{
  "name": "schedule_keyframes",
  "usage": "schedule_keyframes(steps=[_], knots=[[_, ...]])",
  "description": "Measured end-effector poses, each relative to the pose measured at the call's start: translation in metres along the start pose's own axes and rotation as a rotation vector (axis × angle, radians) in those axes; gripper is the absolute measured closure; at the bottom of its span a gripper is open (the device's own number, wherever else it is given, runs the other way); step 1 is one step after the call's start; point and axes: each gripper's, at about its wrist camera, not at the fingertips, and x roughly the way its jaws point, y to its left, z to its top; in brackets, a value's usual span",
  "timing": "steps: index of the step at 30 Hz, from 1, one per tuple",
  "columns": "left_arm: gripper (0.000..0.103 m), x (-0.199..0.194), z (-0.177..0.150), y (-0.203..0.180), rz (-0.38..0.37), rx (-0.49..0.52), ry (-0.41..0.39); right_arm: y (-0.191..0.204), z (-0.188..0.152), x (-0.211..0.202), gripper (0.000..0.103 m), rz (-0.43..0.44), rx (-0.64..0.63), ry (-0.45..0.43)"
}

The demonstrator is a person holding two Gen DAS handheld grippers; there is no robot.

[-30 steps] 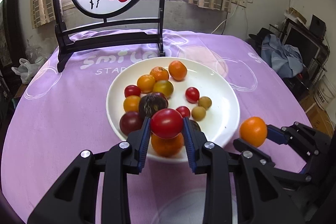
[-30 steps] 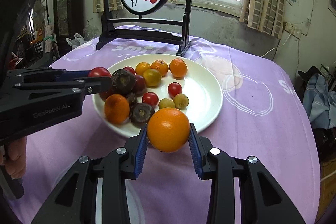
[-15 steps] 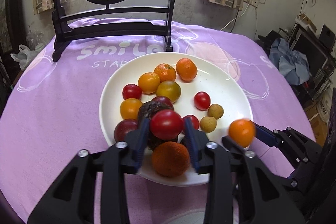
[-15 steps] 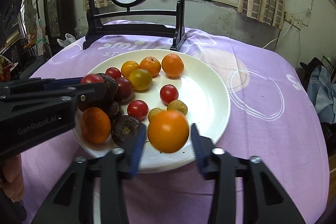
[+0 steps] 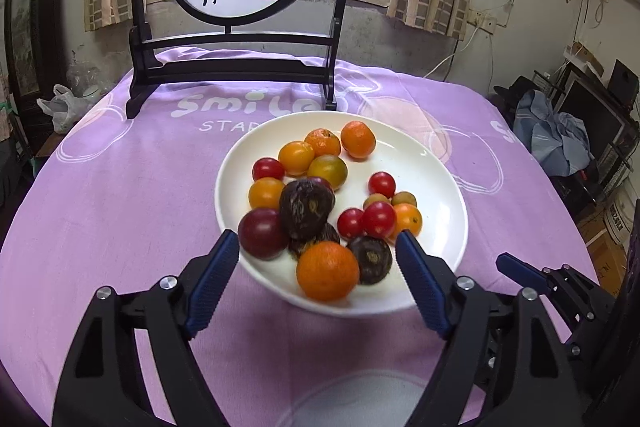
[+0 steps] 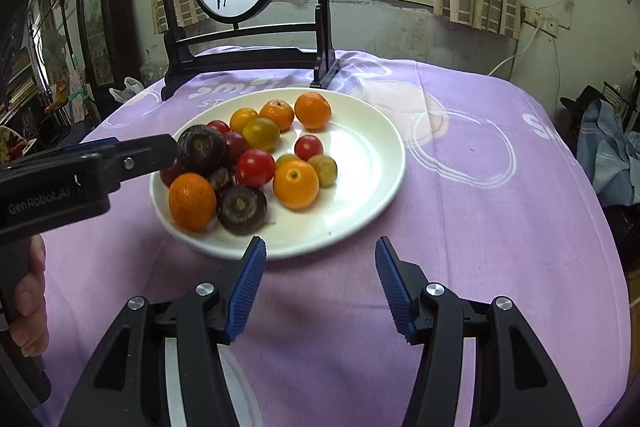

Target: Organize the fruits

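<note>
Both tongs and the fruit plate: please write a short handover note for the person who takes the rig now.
Left tongs: open, empty, at the near rim of the round white plate.
Right tongs: open, empty, just short of the plate.
Done: the red cherry tomato and the orange round tomato lie on the plate with the other fruits.
Left: no loose fruit shows on the purple tablecloth.

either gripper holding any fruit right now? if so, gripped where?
Nothing held. The left gripper and right gripper are both open with empty fingers; all the fruit lies on the white plate.
</note>
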Motion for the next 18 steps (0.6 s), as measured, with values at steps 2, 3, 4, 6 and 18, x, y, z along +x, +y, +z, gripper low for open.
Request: schedule_keyframes(steps=[2, 3, 4, 6, 18], knots=[[0.024, -0.007, -0.009, -0.001, -0.006, 0.001, 0.002, -0.002, -0.009, -0.007, 0.041, -0.002, 0.007, 0.005], [0.023, -0.010, -0.012, -0.001, -0.010, 0.001, 0.001, -0.003, -0.013, -0.011, 0.041, -0.002, 0.010, 0.008], [0.022, -0.013, -0.016, -0.001, -0.012, 0.000, 0.001, -0.003, -0.018, -0.015, 0.040, -0.003, 0.011, 0.012], [0.017, -0.020, -0.024, -0.002, -0.012, -0.001, -0.004, -0.004, -0.028, -0.022, 0.038, -0.006, 0.012, 0.015], [0.008, -0.046, -0.081, 0.002, -0.009, 0.010, 0.014, 0.011, -0.079, -0.052, 0.022, -0.016, -0.027, 0.043]])
